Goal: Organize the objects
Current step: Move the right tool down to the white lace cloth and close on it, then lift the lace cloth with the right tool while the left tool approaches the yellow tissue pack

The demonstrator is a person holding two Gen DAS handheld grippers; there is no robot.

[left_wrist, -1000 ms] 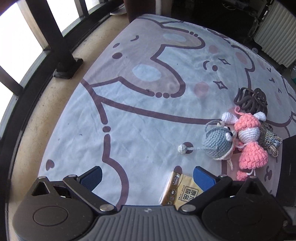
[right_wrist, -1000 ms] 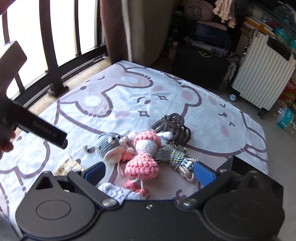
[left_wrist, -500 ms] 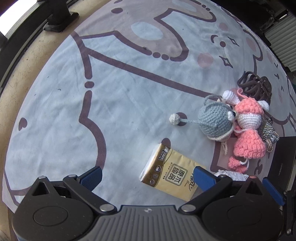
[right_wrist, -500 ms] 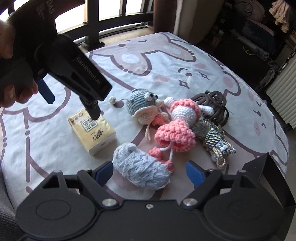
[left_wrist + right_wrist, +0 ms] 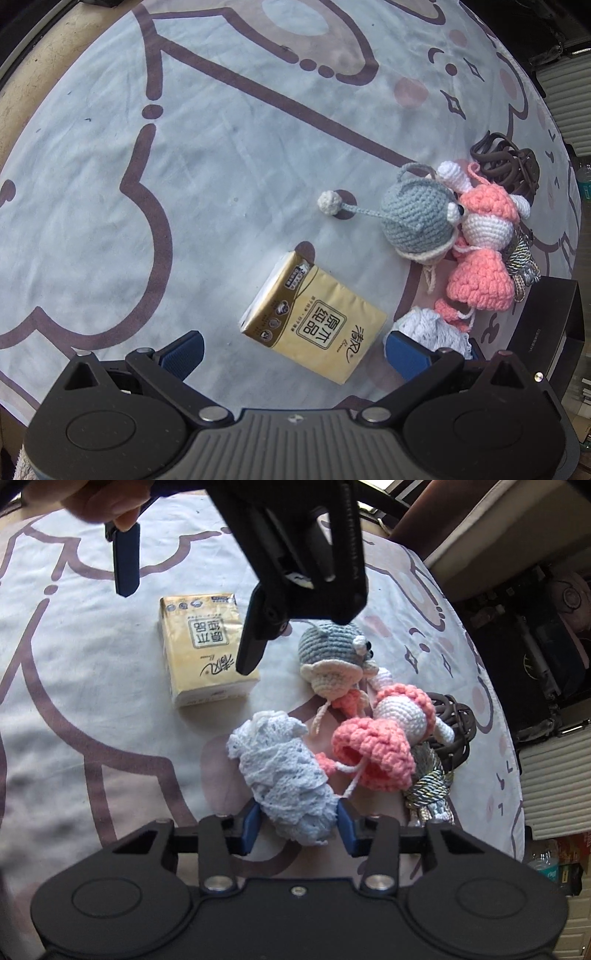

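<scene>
Right claw has closed in on the lace bundle; left claw has dropped over the tissue pack.

Over the last second the right claw (image 5: pixel 300 829) has narrowed from wide open until its blue pads flank and touch the pale-blue lace bundle (image 5: pixel 284 775) on the cartoon-print sheet (image 5: pixel 184 184), so the first pick looks under way, though not lifted. The left claw (image 5: pixel 291 345) has come lower and hangs wide open and empty above the gold tissue pack (image 5: pixel 314 321). Grey crochet mouse (image 5: pixel 417 218), pink crochet doll (image 5: pixel 484 258), brown hair claw clip (image 5: pixel 506 166) and twisted cord (image 5: pixel 430 788) lie clustered just beside.

tissue pack (image 5: pixel 314 316) left of crochet toys (image 5: pixel 443 236)
</scene>
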